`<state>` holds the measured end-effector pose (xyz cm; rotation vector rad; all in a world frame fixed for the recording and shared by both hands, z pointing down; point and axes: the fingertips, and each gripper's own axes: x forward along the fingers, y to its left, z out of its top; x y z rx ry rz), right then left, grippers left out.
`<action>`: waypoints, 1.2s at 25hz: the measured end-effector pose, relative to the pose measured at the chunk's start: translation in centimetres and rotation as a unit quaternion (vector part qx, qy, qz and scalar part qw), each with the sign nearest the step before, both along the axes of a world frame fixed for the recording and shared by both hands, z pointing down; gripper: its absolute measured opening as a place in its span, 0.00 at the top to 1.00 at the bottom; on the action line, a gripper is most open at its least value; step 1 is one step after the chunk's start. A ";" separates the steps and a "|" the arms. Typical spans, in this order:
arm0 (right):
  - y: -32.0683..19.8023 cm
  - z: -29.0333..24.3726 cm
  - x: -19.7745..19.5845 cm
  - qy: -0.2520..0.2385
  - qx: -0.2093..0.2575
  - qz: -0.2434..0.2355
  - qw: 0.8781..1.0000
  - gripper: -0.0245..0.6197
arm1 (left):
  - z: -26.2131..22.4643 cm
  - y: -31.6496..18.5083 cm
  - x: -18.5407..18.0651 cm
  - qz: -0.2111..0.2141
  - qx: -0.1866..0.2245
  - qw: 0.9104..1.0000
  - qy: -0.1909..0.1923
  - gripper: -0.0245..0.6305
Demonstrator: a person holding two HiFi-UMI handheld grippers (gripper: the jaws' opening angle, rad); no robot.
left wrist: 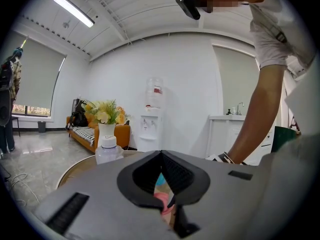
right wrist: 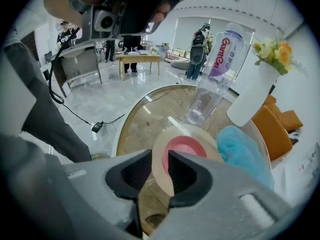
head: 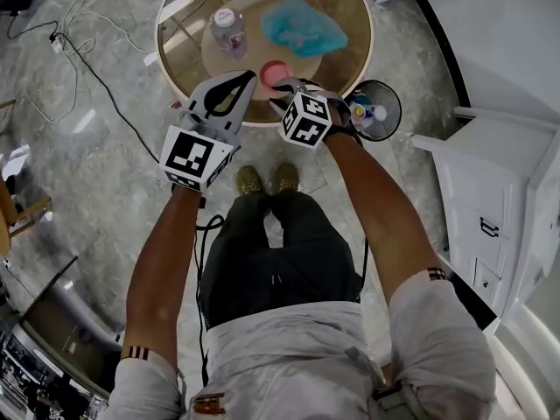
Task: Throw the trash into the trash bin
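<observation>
A paper cup with a pink inside stands near the front edge of the round glass table. My right gripper points steeply down at it, jaws open, and the cup's near wall shows in the gap between them. A crumpled blue sheet lies behind the cup. A clear plastic bottle stands to its left. My left gripper hovers at the table's edge beside the cup, tips together, holding nothing. The black trash bin sits on the floor right of the table.
A white vase of flowers stands at the table's far side. Cables trail over the marble floor on the left. A white cabinet stands to the right, just past the bin. The person's shoes are right under the table edge.
</observation>
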<state>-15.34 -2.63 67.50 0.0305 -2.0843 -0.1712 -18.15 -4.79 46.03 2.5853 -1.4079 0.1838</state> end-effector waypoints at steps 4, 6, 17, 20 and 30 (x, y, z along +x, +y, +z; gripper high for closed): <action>0.0 1.2 0.3 0.018 -0.001 0.000 1.000 0.82 | 0.3 0.4 0.0 0.005 -0.001 1.000 0.000 0.96; -0.1 1.5 0.4 0.023 -0.002 0.005 1.000 0.83 | 0.3 0.5 -0.1 0.004 -0.002 1.000 0.001 0.96; -0.2 2.9 0.1 0.046 0.000 -0.001 0.999 0.95 | -0.4 0.4 -0.4 0.007 -0.002 1.000 0.007 0.96; -0.2 2.5 0.4 0.033 -0.002 0.023 0.999 0.95 | -0.2 0.5 -0.2 0.010 -0.008 1.000 0.008 0.96; -0.4 -5.0 0.3 -0.127 -0.007 0.144 0.981 0.95 | 0.9 0.8 1.2 0.019 -0.034 0.999 0.008 0.96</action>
